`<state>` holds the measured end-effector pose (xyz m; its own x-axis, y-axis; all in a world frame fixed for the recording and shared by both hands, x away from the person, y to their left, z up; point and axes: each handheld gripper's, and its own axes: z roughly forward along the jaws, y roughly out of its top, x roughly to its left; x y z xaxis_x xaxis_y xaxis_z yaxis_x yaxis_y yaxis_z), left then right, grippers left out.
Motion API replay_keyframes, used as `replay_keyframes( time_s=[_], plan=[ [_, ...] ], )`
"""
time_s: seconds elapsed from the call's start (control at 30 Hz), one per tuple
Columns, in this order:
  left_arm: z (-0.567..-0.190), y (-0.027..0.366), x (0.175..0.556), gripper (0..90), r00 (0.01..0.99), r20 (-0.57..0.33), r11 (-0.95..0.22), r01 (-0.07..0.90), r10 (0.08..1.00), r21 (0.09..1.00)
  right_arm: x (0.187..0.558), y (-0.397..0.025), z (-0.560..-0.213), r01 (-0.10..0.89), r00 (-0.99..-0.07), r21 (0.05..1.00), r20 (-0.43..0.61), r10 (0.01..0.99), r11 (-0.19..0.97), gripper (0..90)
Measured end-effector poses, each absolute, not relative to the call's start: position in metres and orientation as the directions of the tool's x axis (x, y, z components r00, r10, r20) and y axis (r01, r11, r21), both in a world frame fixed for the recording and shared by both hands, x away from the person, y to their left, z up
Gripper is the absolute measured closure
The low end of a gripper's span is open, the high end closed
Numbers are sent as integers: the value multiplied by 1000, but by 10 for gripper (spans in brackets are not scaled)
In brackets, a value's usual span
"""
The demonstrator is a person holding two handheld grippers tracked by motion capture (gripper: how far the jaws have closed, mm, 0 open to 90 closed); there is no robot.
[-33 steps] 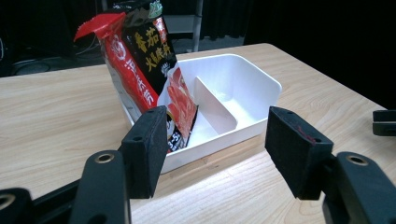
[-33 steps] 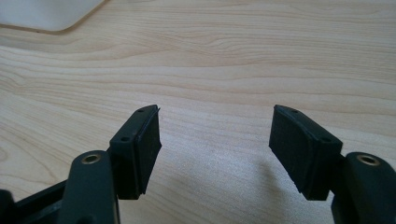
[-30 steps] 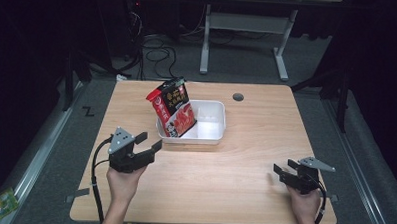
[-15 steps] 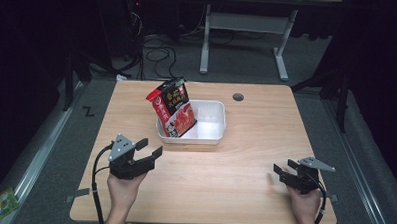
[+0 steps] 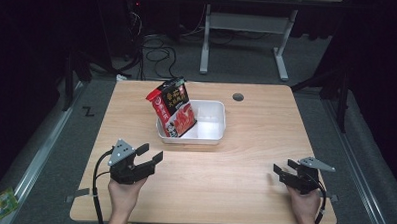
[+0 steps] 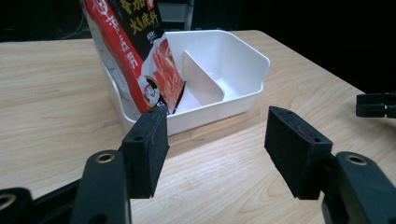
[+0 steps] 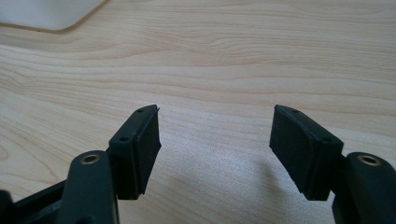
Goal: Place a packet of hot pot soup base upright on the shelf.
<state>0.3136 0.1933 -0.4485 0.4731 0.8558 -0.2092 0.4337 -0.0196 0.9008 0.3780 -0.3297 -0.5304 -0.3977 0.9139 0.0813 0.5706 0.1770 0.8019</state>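
High view: a red snack packet [image 5: 172, 109] stands tilted in the left compartment of a white divided bin [image 5: 211, 134], its top leaning out over the bin's far-left rim toward the back of the wooden surface [image 5: 244, 188]. The right compartment looks empty. The left gripper [image 5: 149, 158] hovers near the front-left of the surface, jaws spread apart and holding nothing, aimed at the bin. The right gripper [image 5: 281, 171] sits well apart near the front-right edge, jaws likewise parted and empty.

Left gripper view: the packet [image 6: 135, 51] and bin [image 6: 243, 70] lie ahead between the two black pads [image 6: 147, 149], with the divider [image 6: 201, 79] running back from the packet's lower corner. The right gripper's tip [image 6: 376, 104] shows at the far right edge.

Right gripper view: bare wood grain beneath the open gripper [image 7: 215, 140]; a corner of the bin [image 7: 51, 14] appears at upper left.

Judged step: the packet has apparently been placed, or is about to be regrasped; which cannot be told from its lean alone. To handle it well, the left gripper should approach level, close on the packet's upper seam rather than its puffed middle, and avoid nudging the light bin, which would probably slide on the smooth wood.
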Motion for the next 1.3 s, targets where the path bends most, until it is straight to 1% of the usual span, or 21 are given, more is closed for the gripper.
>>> replay_keyframes(
  time_s=[0.43, 0.63, 0.93, 1.3],
  plan=[
    [-464, 189, 313, 400, 476, -225, -31, 472, 850, 881, 378, -330, -531, 571, -398, 800, 75, 914, 183, 340],
    [-469, 186, 314, 400, 472, -251, -11, 485, 845, 874, 379, -329, -531, 571, -397, 800, 75, 915, 182, 340],
    [-480, 179, 316, 399, 473, -266, -17, 513, 840, 858, 378, -329, -531, 570, -397, 801, 74, 915, 183, 340],
    [-488, 168, 320, 399, 482, -264, -36, 527, 836, 849, 378, -329, -531, 570, -398, 801, 74, 914, 183, 339]
  ],
)
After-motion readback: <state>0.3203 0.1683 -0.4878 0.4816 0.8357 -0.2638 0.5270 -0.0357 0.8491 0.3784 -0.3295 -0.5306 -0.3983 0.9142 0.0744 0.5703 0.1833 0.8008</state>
